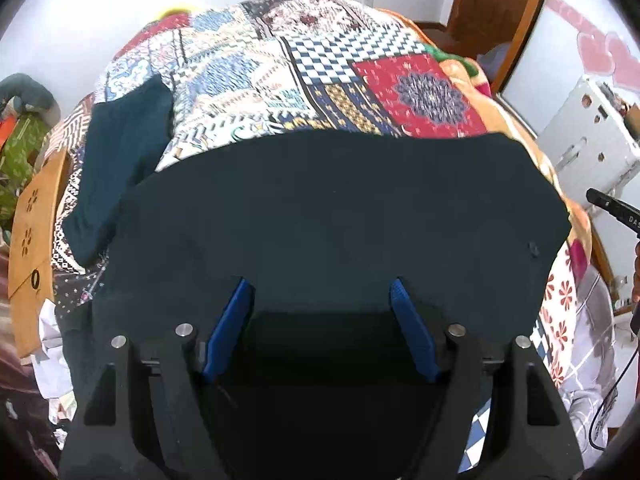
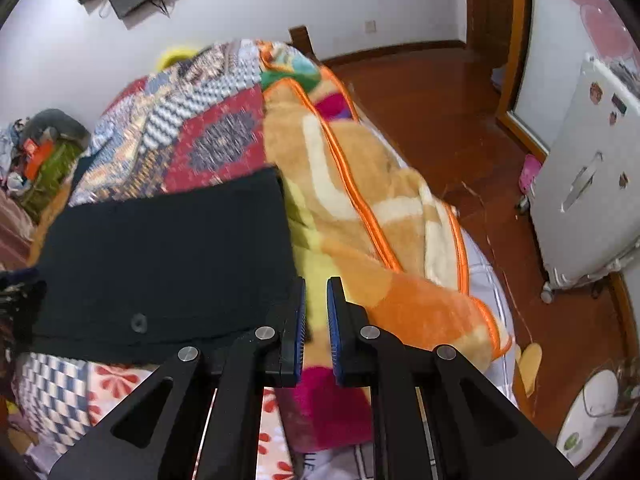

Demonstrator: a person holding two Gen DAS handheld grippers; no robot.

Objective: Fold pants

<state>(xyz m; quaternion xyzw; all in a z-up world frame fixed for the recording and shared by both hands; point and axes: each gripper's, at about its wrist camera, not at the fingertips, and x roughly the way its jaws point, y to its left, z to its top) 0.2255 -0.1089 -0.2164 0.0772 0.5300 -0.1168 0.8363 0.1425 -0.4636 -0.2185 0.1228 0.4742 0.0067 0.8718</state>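
Dark navy pants (image 1: pixel 328 216) lie spread flat on the patchwork quilt (image 1: pixel 280 64); one leg (image 1: pixel 120 168) trails off to the left. My left gripper (image 1: pixel 320 292) is open, its blue pads wide apart just above the near part of the pants, holding nothing. In the right wrist view the pants (image 2: pixel 160 248) lie left of centre with a button (image 2: pixel 139 323) near their front edge. My right gripper (image 2: pixel 315 292) hovers just past the pants' right edge over the orange blanket (image 2: pixel 392 248), its pads a narrow gap apart with nothing between them.
The bed drops off to a wooden floor (image 2: pixel 460 128) on the right, where a white cabinet (image 2: pixel 588 184) stands. A wooden chair (image 1: pixel 32 232) and piled clothes (image 1: pixel 20 140) are at the bed's left. My right gripper's tip (image 1: pixel 616 210) shows at the right edge.
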